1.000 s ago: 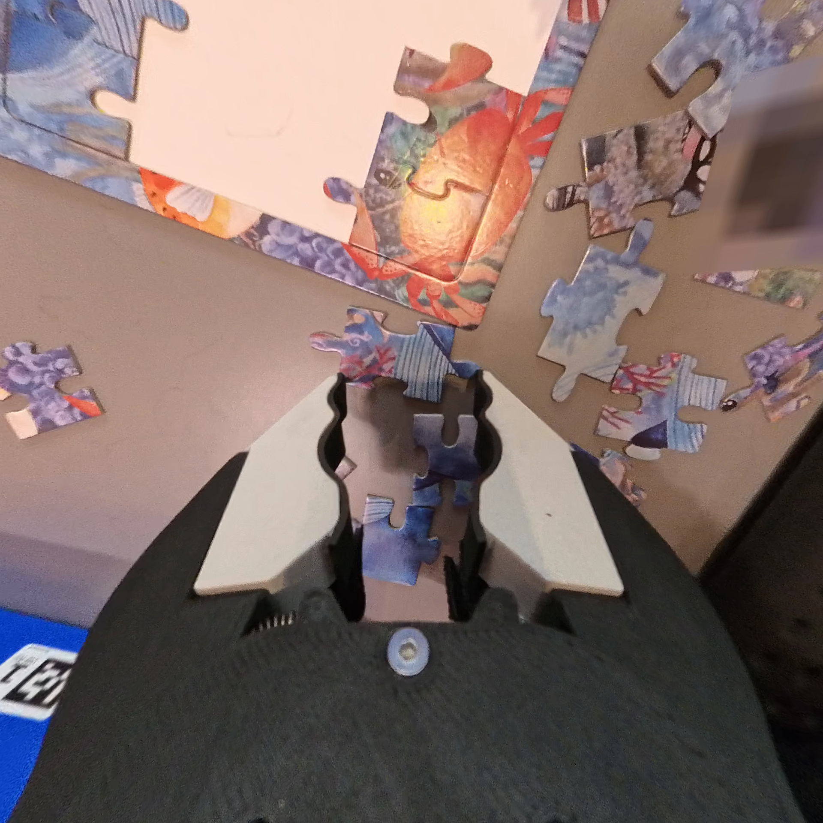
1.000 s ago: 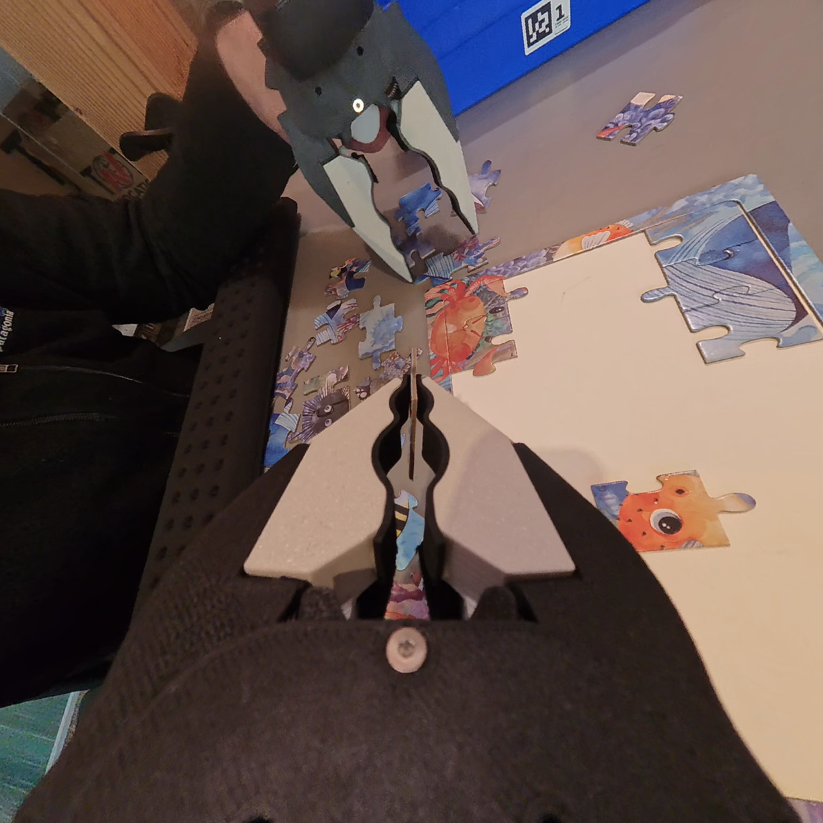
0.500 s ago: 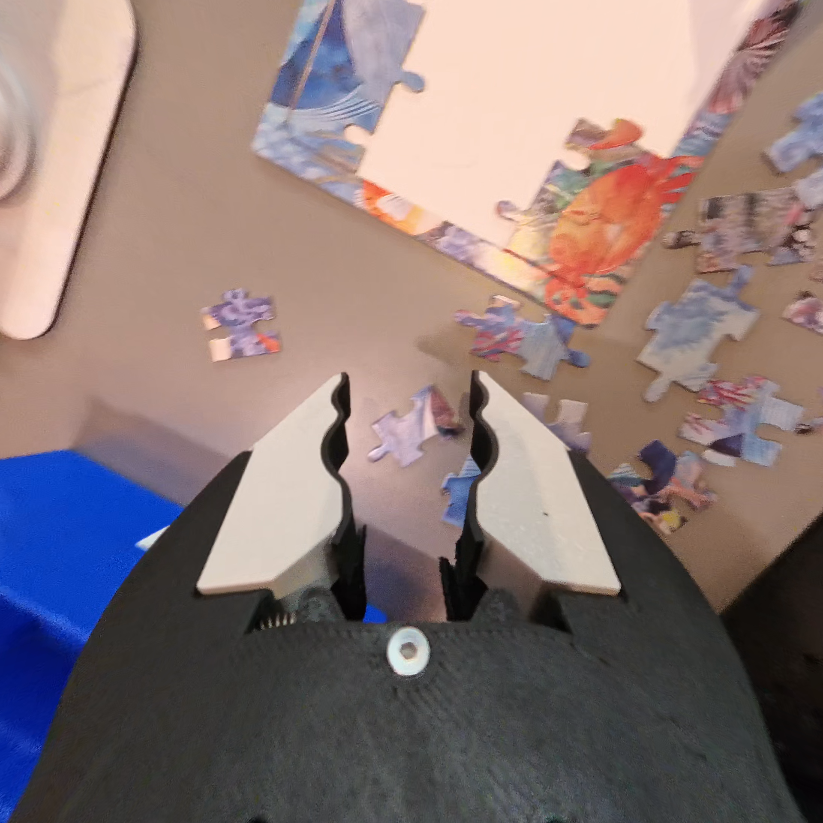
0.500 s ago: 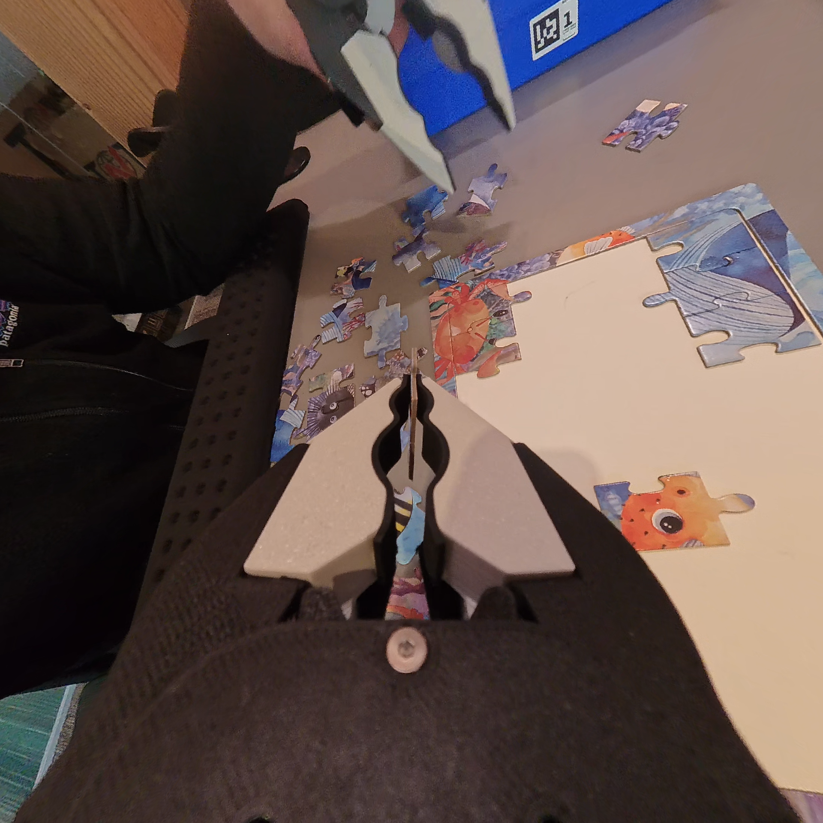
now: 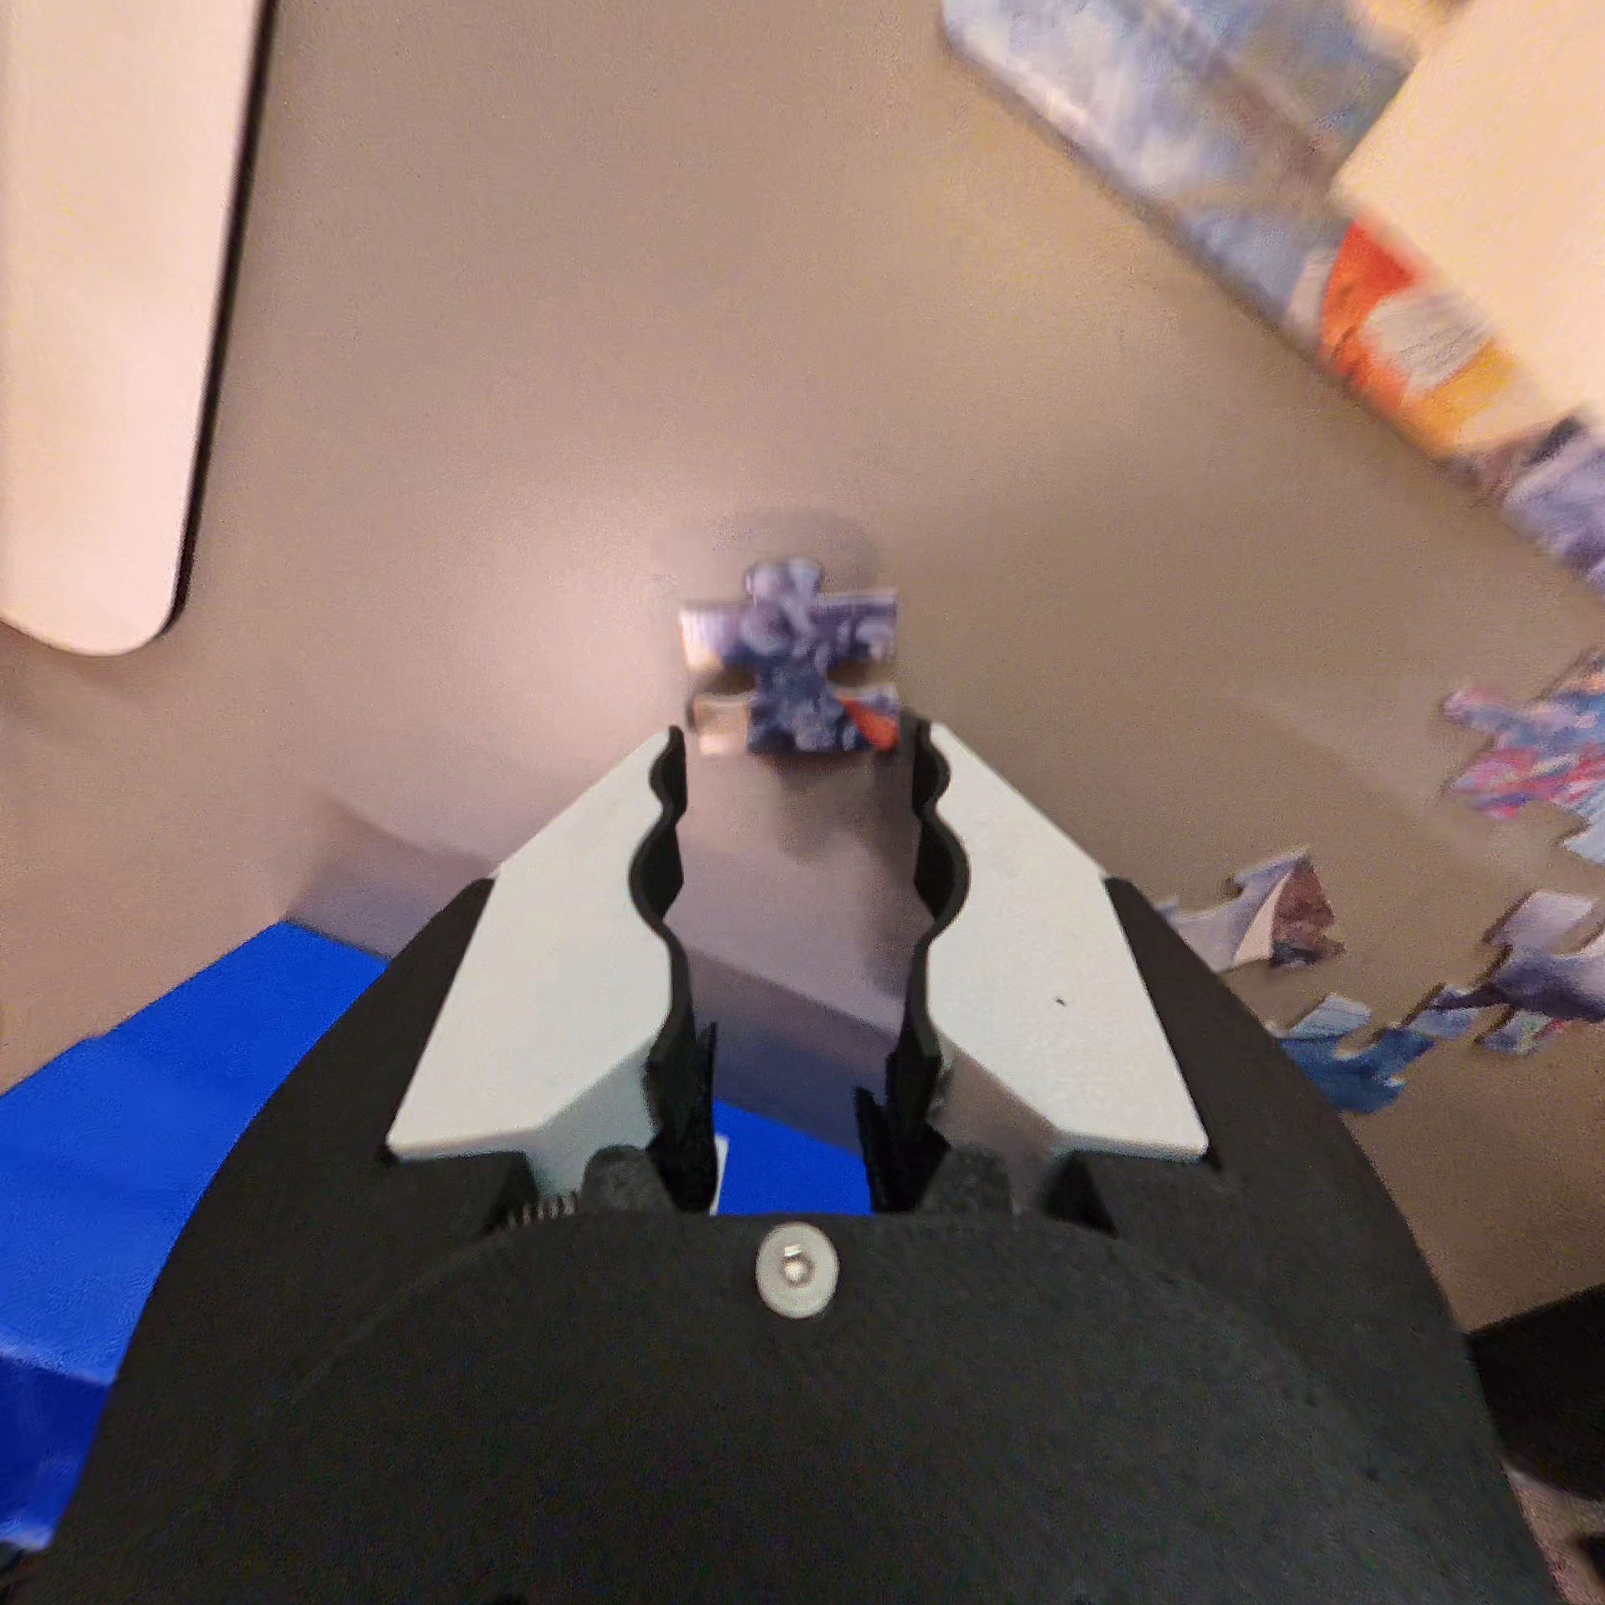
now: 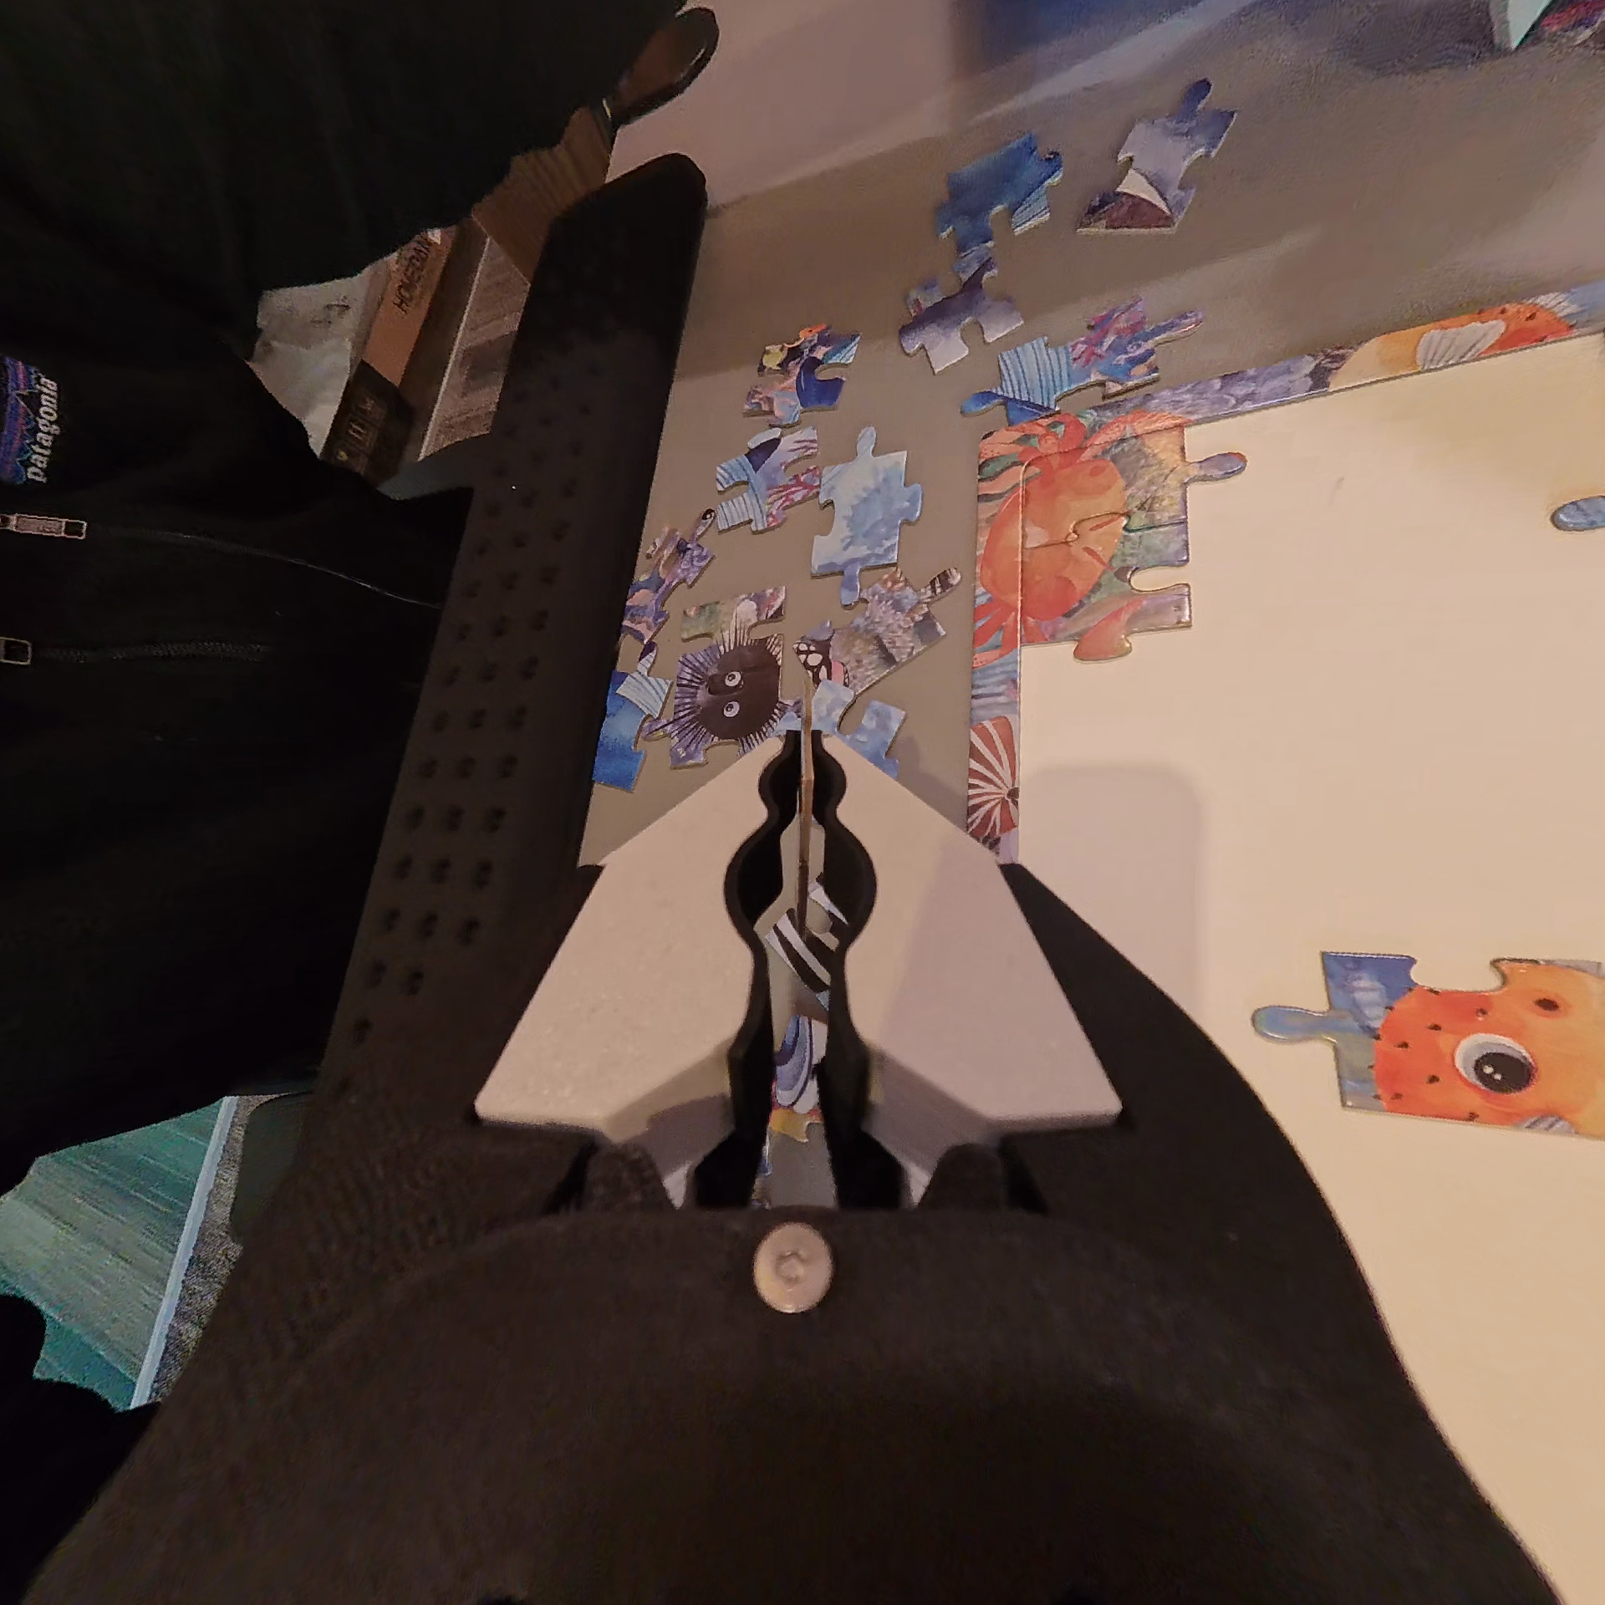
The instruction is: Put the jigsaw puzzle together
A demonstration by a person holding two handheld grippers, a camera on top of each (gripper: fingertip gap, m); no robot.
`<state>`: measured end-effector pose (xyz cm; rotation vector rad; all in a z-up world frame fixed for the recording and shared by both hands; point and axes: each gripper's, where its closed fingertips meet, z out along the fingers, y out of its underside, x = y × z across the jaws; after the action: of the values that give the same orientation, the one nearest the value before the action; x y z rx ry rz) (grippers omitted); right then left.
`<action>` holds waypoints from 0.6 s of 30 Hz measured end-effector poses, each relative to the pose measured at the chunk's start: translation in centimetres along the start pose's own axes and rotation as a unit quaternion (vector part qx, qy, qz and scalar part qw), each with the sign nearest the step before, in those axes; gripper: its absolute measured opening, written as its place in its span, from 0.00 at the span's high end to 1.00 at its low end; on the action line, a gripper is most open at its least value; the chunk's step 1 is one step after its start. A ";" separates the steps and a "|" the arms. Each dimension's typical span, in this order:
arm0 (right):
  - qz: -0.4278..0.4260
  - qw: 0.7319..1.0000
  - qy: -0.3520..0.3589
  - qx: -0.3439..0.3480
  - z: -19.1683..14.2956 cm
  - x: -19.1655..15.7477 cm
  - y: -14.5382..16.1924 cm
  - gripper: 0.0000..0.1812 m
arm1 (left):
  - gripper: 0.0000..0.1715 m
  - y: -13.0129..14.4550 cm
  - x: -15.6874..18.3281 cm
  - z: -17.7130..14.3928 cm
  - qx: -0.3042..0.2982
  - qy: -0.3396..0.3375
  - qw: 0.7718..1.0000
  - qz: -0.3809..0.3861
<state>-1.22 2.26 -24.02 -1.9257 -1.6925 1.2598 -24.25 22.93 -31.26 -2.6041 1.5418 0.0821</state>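
Left gripper (image 5: 795, 738) sits with its jaws apart, nothing between them, and a lone purple piece (image 5: 792, 667) lies on the table (image 5: 608, 347) just past the tips, at twelve o'clock. A blue box (image 5: 130, 1172) shows at eight o'clock; its contents can't be seen. A pale board (image 5: 87, 304) sits at ten o'clock.

Over to the right gripper (image 6: 803, 747): jaws clamped on a thin puzzle piece (image 6: 809, 799), held edge-on, so its picture is hard to read.

The puzzle tray (image 6: 1303, 695) spreads from one to four o'clock. In it, the orange crab section (image 6: 1077, 538) fills the corner at one o'clock, and an orange fish piece (image 6: 1476, 1042) lies loose on the bare base at three o'clock.

Loose pieces (image 6: 860, 512) scatter on the table at twelve o'clock, beside the tray, a black spiky urchin piece (image 6: 729, 686) among them.

A dark jacket (image 6: 174, 608) at nine o'clock carries a small logo patch (image 6: 35, 426); cardboard boxes (image 6: 417, 347) with printing sit at eleven o'clock.
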 end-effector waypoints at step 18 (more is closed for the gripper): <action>-0.003 1.000 0.003 -0.011 -0.2 0.3 0.6 1.00 | 0.74 -0.6 0.5 -1.5 0.040 -0.037 0.998 0.041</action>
<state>-0.65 2.41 -24.46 -1.9341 -1.7147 1.2384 -23.56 22.61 -29.74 -2.4478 1.5917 0.1194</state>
